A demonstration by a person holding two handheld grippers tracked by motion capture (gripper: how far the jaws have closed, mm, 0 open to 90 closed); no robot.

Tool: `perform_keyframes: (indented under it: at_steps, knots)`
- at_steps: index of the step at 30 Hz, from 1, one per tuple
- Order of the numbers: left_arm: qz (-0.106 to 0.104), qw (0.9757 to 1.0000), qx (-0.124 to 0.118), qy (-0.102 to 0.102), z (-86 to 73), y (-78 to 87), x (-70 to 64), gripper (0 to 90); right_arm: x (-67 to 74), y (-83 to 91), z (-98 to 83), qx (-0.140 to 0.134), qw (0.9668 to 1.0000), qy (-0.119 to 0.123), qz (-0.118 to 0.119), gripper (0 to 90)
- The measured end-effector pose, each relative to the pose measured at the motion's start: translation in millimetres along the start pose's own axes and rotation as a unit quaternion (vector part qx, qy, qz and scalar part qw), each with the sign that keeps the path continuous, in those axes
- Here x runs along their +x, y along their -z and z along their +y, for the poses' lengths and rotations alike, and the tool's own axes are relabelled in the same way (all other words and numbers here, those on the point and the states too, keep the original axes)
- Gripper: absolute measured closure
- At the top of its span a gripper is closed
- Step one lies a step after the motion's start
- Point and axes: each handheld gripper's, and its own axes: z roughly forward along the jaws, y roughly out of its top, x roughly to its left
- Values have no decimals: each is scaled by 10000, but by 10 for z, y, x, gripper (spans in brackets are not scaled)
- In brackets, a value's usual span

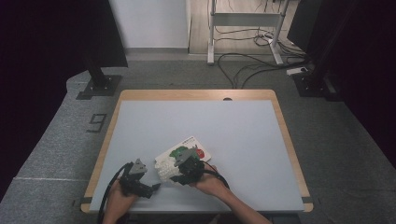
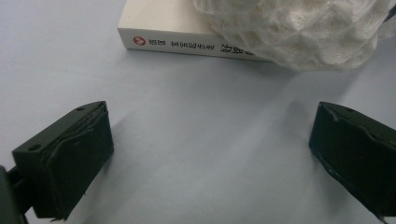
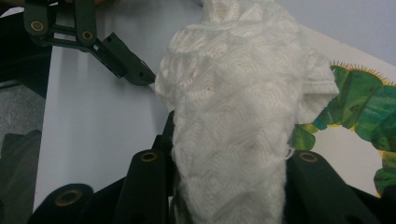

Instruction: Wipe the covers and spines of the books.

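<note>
A white knitted cloth [image 1: 163, 169] is bunched up over the near left corner of a white book [image 1: 187, 145] with a green caterpillar on its cover. My right gripper [image 1: 176, 177] is shut on the cloth, and in the right gripper view the cloth [image 3: 238, 116] rises from between the jaws and partly covers the book [image 3: 359, 102]. My left gripper [image 1: 155, 186] rests low on the table just left of the cloth. In the left gripper view its jaws stand wide open over bare table [image 2: 210, 154], with the book's spine [image 2: 187, 45] and the cloth [image 2: 303, 32] just beyond them.
The pale grey table top [image 1: 243, 140] has a wooden rim. Black stands, a desk frame and cables sit on the floor behind the table. Both forearms come in from the near edge.
</note>
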Motion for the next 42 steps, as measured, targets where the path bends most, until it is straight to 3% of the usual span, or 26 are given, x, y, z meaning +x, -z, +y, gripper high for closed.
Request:
perform_keyframes:
  at_steps: [31, 42]
  knots:
    - [1, 10000, -5, 16, -1, 0, -3, 0, -222, -233, 301, 162, 9997, -72, -191, 622]
    - [5, 10000, -9, 18, -1, -1, -4, 0, -270, -196, 256, 138, 9995, -106, -246, 625]
